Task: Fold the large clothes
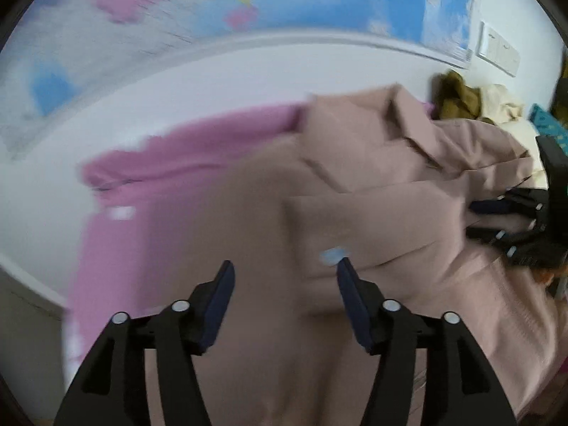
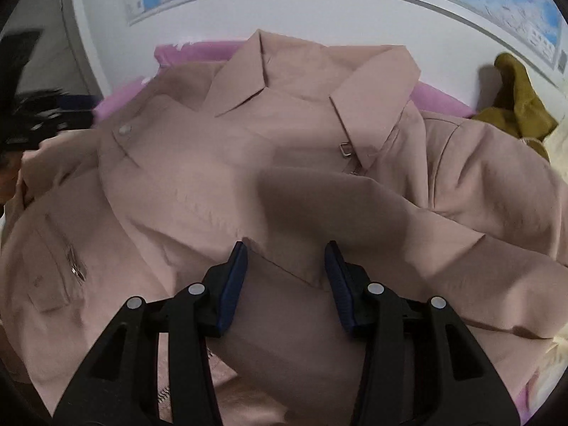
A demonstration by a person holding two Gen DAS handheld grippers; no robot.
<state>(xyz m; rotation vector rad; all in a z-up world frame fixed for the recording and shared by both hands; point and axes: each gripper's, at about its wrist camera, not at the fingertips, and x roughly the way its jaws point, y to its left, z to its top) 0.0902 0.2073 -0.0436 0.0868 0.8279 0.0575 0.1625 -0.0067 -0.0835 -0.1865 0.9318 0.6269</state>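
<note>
A dusty-pink jacket (image 2: 284, 149) lies spread across the pink sheet (image 1: 184, 149) that covers what looks like a bed against the white wall, collar toward the wall edge, zipper front up. A sleeve (image 2: 408, 234) has been brought across the chest, so I would judge the fold to be in its early stage: sleeves coming in, body not yet doubled over.

The right claw (image 2: 285, 259) hovers low over the middle of the jacket, its blue pads standing apart, with the corner of a folded flap (image 2: 301, 269) lying between them; the pads do not seem to press on it, so nothing is gripped. The left claw (image 1: 285, 269) is over the jacket's side toward the sheet's near-left part, its jaws spread wide and nothing between them; its view is smeared, so finer detail there is lost.

At the far right corner of the bed sit an olive garment (image 2: 514, 106) and a cream one (image 1: 504, 103), bundled and well apart from the work.

Next, I reckon, the other sleeve and side panel need bringing in toward the zipper line, which calls for a clean pinch on a hem or cuff by each claw, then a level carry so the cloth does not drag the folded sleeve out of place. The fabric looks soft and creased, likely to slump.
</note>
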